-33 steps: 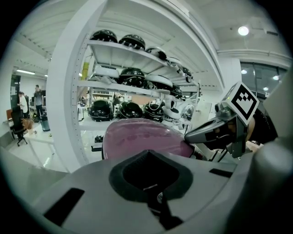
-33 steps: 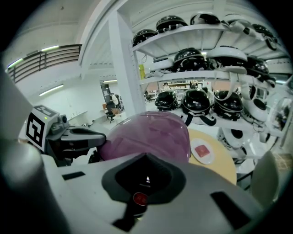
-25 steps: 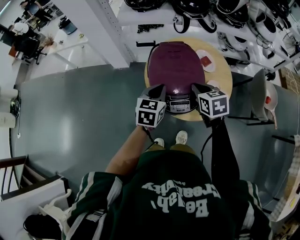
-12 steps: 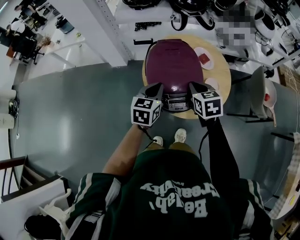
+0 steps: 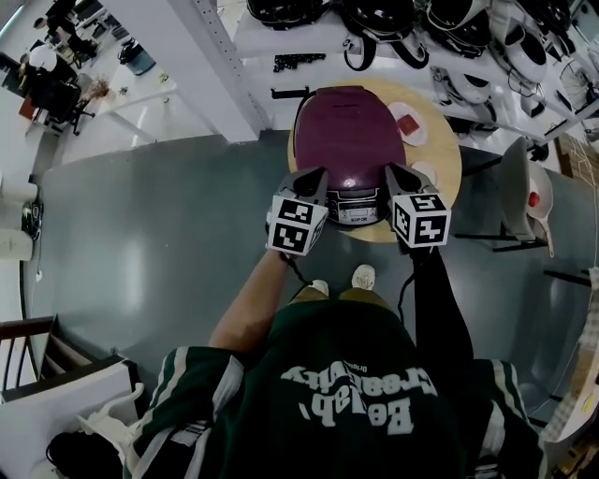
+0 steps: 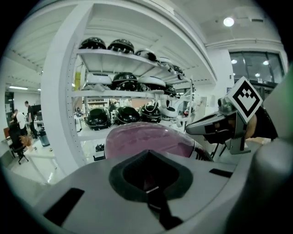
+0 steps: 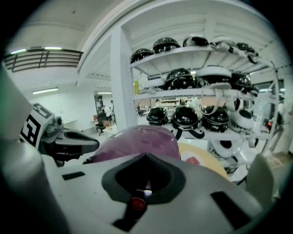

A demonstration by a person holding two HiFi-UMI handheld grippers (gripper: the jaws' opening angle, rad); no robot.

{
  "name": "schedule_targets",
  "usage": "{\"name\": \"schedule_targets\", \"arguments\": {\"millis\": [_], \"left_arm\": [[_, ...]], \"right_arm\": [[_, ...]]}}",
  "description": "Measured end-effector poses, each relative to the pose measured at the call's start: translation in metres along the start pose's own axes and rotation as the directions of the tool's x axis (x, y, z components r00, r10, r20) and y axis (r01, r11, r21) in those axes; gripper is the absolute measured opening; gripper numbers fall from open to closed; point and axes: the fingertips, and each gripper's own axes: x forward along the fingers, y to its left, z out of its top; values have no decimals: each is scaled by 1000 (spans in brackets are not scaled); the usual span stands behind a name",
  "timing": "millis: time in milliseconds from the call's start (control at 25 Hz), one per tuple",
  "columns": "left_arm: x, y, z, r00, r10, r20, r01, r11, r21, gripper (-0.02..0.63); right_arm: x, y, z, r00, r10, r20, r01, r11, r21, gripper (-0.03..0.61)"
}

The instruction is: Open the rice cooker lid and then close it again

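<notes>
The rice cooker point(image 5: 348, 136) stands on a round wooden table point(image 5: 447, 154), its purple lid down and its silver control panel point(image 5: 357, 211) facing me. My left gripper point(image 5: 313, 176) hovers at the cooker's front left corner and my right gripper point(image 5: 394, 172) at its front right corner. Both have their jaws together with nothing between them. In the left gripper view the purple lid point(image 6: 149, 139) rises just beyond the left gripper point(image 6: 147, 154), and the right gripper point(image 6: 215, 127) shows from the side. The right gripper view shows the lid point(image 7: 137, 141) ahead of the right gripper point(image 7: 145, 157).
Small plates point(image 5: 410, 122) with red items lie on the table to the right of the cooker. White shelves of dark helmets point(image 5: 388, 19) stand close behind the table, with a white post point(image 5: 225, 65) at the left. A chair point(image 5: 524, 192) is at the right. My shoes point(image 5: 362, 276) are below the table edge.
Both grippers have stayed at the cooker's front corners with only a slight sway. The lid has stayed down.
</notes>
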Motion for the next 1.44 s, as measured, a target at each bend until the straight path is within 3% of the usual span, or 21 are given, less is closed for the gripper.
{"name": "schedule_targets", "arguments": {"millis": [280, 560, 1440], "left_arm": [[-24, 17, 57, 986, 77, 147, -82, 996, 25, 0], [-58, 29, 115, 948, 128, 292, -165, 981, 105, 0], [-59, 22, 127, 941, 75, 331, -110, 990, 90, 0]], "right_arm": [[-33, -9, 59, 967, -96, 235, 114, 991, -65, 5], [-53, -1, 93, 941, -109, 319, 167, 973, -162, 3], [-56, 9, 106, 929, -112, 354, 178, 971, -162, 5]]}}
